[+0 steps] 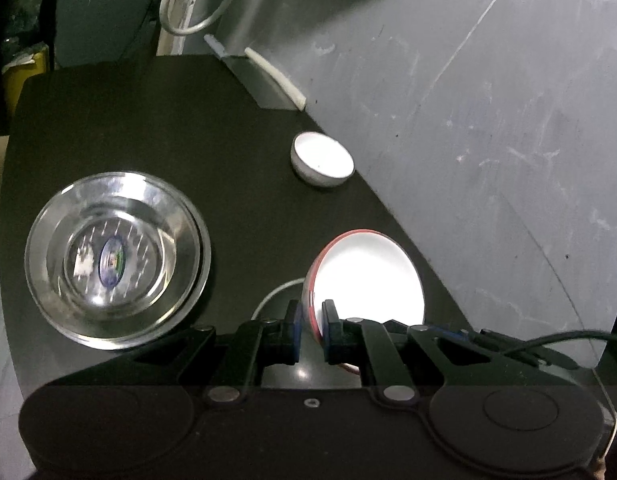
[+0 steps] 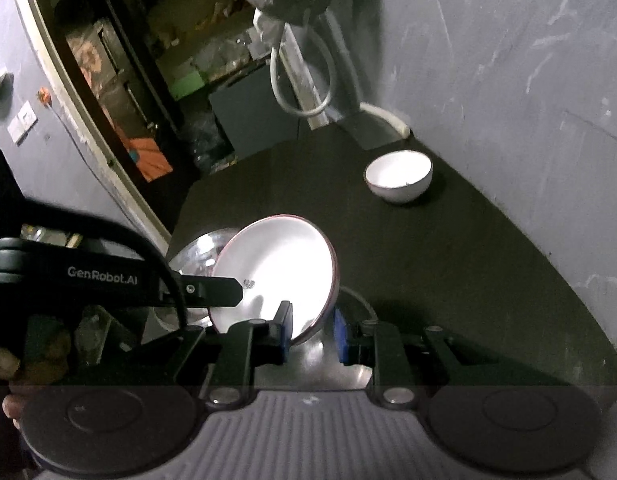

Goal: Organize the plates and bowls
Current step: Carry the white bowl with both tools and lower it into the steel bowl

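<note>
A white bowl with a red rim (image 1: 368,276) hangs tilted above the dark table, and my left gripper (image 1: 311,320) is shut on its rim. In the right wrist view the same bowl (image 2: 276,268) shows with the left gripper (image 2: 232,290) reaching in from the left. My right gripper (image 2: 313,332) stands open, its blue-padded fingers either side of the bowl's lower edge, not pressing on it. Stacked steel bowls (image 1: 116,260) sit at the table's left. A small white bowl (image 1: 322,158) (image 2: 399,178) rests near the wall. A shiny plate (image 2: 348,368) lies under the held bowl.
The dark table (image 1: 212,128) ends at a grey wall (image 1: 488,120) on the right. A white hose (image 1: 188,8) loops at the back, with a white tube and a grey block (image 1: 264,84) below it. A doorway (image 2: 120,92) opens at left. A hand (image 2: 8,364) grips the left tool.
</note>
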